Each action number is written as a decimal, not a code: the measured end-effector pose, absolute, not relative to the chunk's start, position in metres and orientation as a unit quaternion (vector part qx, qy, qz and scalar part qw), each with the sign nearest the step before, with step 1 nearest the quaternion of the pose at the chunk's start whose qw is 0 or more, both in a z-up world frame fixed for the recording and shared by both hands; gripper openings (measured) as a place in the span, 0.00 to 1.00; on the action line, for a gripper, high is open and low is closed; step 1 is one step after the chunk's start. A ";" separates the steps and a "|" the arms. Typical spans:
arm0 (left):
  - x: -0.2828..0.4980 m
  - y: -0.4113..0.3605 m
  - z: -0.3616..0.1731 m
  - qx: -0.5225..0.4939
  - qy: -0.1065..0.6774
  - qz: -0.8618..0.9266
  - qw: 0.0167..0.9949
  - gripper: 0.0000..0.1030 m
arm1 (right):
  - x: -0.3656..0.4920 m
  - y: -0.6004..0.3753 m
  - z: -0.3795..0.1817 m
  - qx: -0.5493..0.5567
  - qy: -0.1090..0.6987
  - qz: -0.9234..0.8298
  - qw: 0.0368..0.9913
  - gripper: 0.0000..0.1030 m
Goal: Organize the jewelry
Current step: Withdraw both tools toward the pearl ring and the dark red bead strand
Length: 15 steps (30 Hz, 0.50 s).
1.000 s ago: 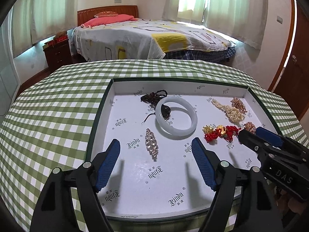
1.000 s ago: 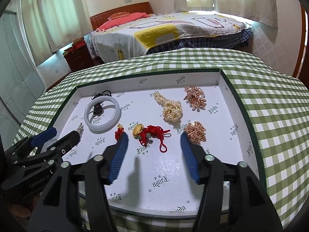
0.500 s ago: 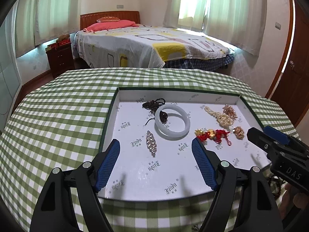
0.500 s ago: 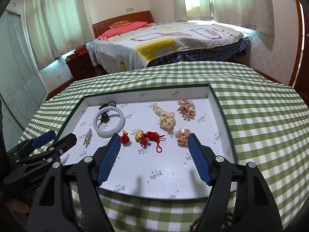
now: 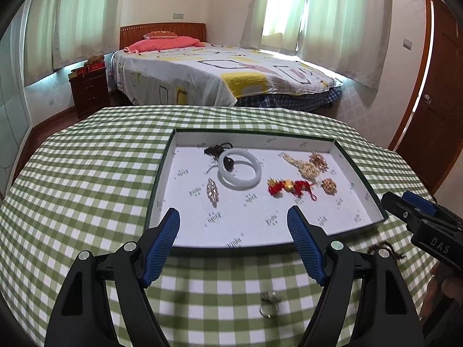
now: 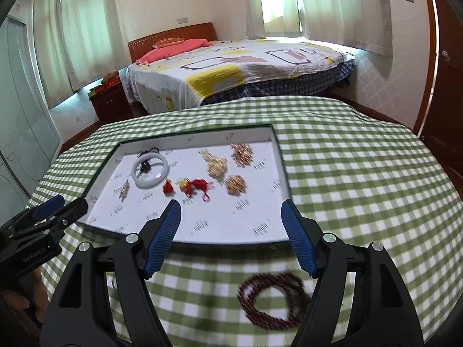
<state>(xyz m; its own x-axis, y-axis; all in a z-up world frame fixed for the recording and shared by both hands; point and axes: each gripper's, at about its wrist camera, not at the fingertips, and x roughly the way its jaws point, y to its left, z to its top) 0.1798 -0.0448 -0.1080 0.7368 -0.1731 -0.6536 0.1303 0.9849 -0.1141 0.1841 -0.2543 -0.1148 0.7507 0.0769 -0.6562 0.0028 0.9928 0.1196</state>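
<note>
A white-lined tray sits on the green checked cloth. It holds a white bangle, a rhinestone brooch, a red knotted charm, a pearl strand and gold clusters. My left gripper hovers open over the tray's near edge, with nothing between its fingers. My right gripper is open too and holds nothing. On the cloth below it lies a dark red bead bracelet. A silver ring lies on the cloth under the left gripper.
The table drops away at its rounded far edge. Beyond it stand a bed, a dark nightstand and a wooden door. Each gripper shows at the side of the other's view, and part of a hand is visible.
Both grippers have drawn back and up from over the tray, which now looks smaller. The cloth in front, with the ring and the bead bracelet, has come into view. The right jaws stand wider.
</note>
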 end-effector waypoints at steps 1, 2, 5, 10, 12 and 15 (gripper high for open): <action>0.177 -0.046 -0.109 -0.029 0.355 -0.082 0.931 0.72 | 0.180 -0.257 -0.117 0.056 0.355 0.019 0.933 0.68; 0.174 -0.048 -0.111 -0.028 0.357 -0.082 0.930 0.72 | 0.176 -0.259 -0.119 0.054 0.359 0.019 0.932 0.68; 0.167 -0.051 -0.115 -0.024 0.361 -0.081 0.929 0.72 | 0.169 -0.264 -0.127 0.044 0.373 0.021 0.927 0.68; 0.156 -0.057 -0.123 -0.017 0.367 -0.080 0.927 0.72 | 0.158 -0.273 -0.137 0.040 0.387 0.019 0.921 0.68; 0.153 -0.059 -0.126 -0.015 0.371 -0.079 0.925 0.72 | 0.157 -0.277 -0.141 0.042 0.391 0.019 0.919 0.68; 0.149 -0.060 -0.132 -0.014 0.376 -0.079 0.923 0.72 | 0.155 -0.280 -0.146 0.043 0.396 0.020 0.917 0.68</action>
